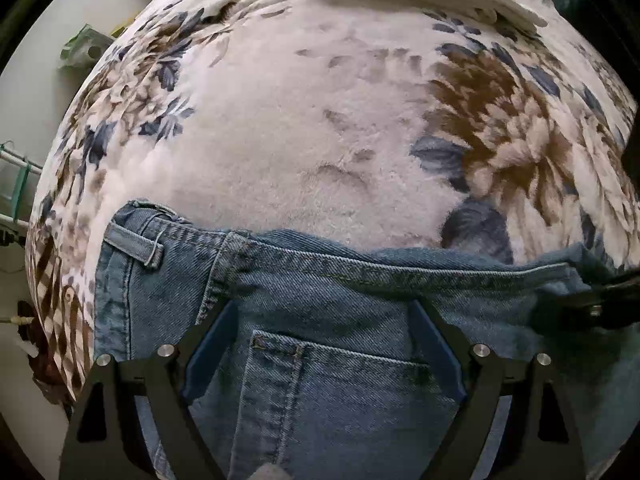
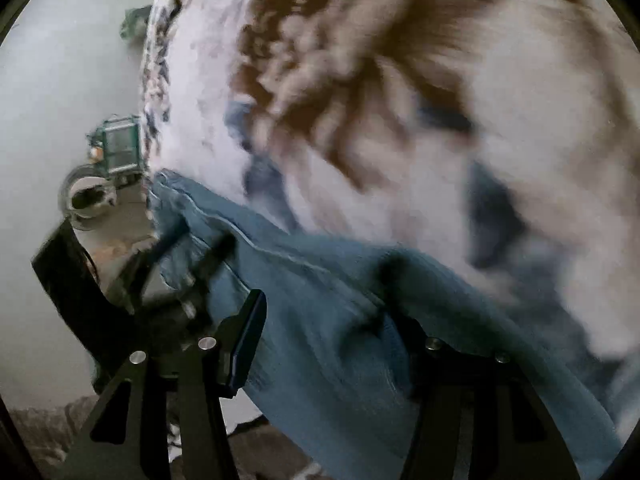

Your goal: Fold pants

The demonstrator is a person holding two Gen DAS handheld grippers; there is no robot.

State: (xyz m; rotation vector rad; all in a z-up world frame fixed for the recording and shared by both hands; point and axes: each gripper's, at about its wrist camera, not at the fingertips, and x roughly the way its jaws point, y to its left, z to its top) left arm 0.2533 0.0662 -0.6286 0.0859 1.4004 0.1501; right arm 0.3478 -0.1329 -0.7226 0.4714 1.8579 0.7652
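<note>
Left wrist view: my left claw (image 1: 324, 344) gapes over the jeans (image 1: 340, 360) near the bed (image 1: 280, 120) edge (right claw (image 2: 328, 332): can't tell, blurred).

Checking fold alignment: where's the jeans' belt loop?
In the left wrist view, the belt loop lies at the jeans' left waistband corner, against the floral blanket.

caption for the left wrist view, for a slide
Left gripper open above the waistband of blue jeans spread on a floral blanket, back pocket between its fingers.
</note>
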